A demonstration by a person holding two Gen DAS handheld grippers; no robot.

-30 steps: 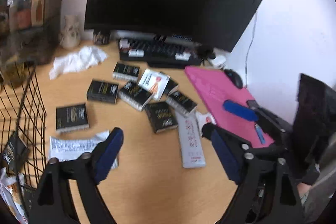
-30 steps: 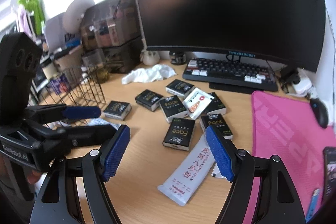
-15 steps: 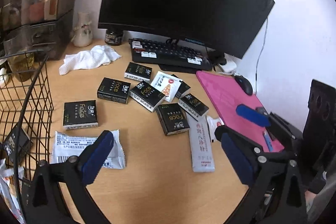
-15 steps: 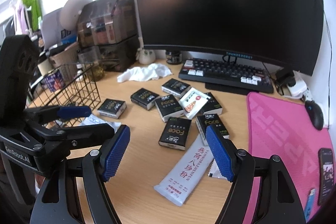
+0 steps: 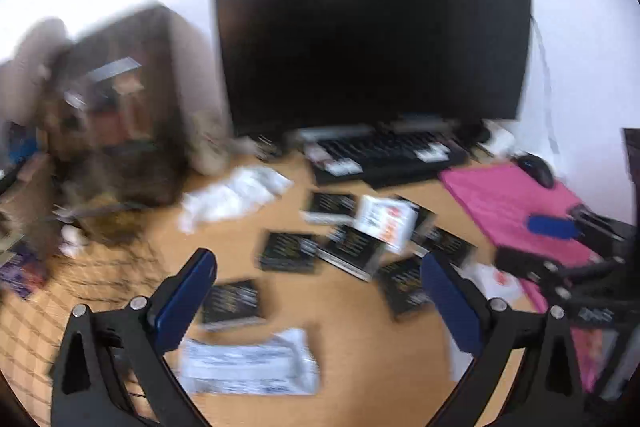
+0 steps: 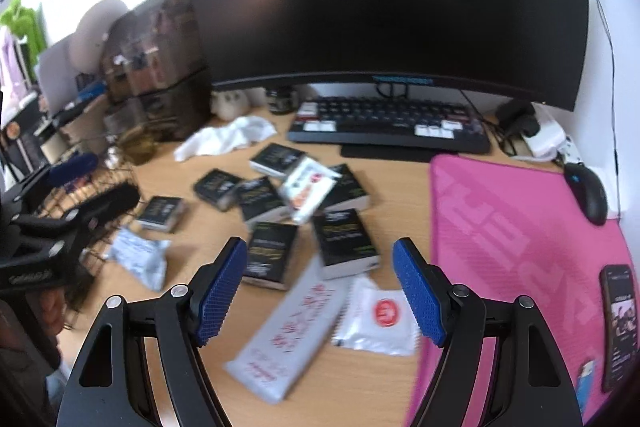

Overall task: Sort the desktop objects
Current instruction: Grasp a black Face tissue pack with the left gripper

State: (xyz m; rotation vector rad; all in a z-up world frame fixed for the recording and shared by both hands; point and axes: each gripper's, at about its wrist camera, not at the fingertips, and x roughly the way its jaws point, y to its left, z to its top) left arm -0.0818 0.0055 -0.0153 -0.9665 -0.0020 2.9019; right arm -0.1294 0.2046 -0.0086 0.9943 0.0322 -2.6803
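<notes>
Long white sachet (image 6: 288,335) lower centre of right view, on desk (image 6: 360,387). Looks soft, crinkly, slippery; I would pinch across mid-width. Right gripper (image 6: 320,291) open, empty. Left gripper (image 5: 316,307) just opened wide, empty.

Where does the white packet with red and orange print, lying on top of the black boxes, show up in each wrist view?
Left wrist: the white packet sits right of centre, on the black boxes below the keyboard.
Right wrist: the packet sits left of centre, atop the same cluster, lower left of the keyboard.
Shared landmark: the pink mat, to the packet's right in both views.
</notes>
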